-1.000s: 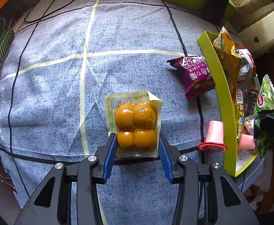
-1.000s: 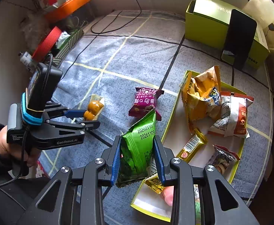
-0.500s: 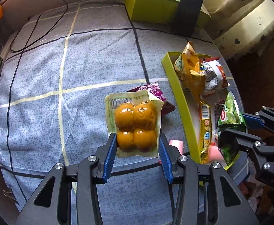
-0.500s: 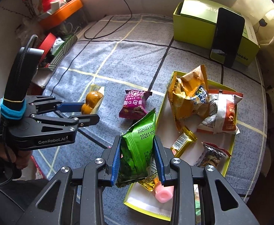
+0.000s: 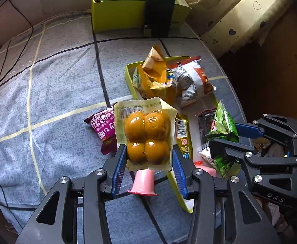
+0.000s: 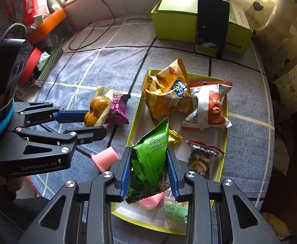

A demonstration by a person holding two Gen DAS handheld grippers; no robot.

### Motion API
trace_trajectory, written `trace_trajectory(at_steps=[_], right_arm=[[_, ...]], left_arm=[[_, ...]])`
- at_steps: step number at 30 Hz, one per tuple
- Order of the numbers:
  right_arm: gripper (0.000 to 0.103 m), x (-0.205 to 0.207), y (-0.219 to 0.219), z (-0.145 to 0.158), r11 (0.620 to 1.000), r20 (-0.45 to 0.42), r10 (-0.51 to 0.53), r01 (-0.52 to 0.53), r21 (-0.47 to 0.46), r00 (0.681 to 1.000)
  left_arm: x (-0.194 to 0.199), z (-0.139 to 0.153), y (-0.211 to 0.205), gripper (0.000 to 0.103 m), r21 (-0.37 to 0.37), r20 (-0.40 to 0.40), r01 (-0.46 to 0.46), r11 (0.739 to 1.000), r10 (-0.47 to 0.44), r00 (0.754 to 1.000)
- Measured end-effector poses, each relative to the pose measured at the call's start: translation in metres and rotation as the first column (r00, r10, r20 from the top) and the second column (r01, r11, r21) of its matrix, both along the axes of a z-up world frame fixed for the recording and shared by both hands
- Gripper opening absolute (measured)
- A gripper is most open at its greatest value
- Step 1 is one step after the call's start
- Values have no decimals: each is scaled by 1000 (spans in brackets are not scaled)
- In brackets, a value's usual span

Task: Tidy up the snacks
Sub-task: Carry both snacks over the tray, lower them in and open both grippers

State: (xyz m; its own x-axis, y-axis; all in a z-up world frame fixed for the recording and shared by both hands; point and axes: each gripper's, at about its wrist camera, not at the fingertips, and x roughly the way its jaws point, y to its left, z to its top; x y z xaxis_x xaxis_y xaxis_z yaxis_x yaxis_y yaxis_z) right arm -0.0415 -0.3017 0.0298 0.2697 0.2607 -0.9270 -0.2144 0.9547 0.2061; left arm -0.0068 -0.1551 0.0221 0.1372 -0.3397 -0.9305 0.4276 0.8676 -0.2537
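Low in both frames, each hand-held gripper holds a snack: left hand-held gripper (image 5: 149,159) grasps the egg pack (image 5: 146,136), right hand-held gripper (image 6: 149,174) grasps the green bag (image 6: 150,158). Next, both need dropping into the yellow tray (image 6: 223,140).

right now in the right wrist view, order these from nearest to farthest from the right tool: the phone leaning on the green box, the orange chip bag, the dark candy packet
1. Dark candy packet, in the tray, just right of the right tool.
2. Orange chip bag, at the tray's far end.
3. Phone, propped against the green box, beyond the tray.
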Motion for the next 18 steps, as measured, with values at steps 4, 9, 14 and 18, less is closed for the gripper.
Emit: trace_trajectory(at_steps=[4,9,14,18], right_arm=[[30,1,-8,-4,1000,-8,-26,26,-6,1000],[30,4,-16,-9,998,-13,-53,53,-14,998],[30,6,-26,-14,997,-19,-82,81,-14,996],[30,10,-32,-18,995,-24,-102,101,-16,995]], left_arm=[[-1,0,-16,45,-5,-4,36,999,-36,999],[1,-4,-30,45,-7,-14,57,998,-57,998],[4,-8,-38,45,-9,-27,64,998,-64,998],[5,-12,-43,45,-15,-40,67,998,-67,997]])
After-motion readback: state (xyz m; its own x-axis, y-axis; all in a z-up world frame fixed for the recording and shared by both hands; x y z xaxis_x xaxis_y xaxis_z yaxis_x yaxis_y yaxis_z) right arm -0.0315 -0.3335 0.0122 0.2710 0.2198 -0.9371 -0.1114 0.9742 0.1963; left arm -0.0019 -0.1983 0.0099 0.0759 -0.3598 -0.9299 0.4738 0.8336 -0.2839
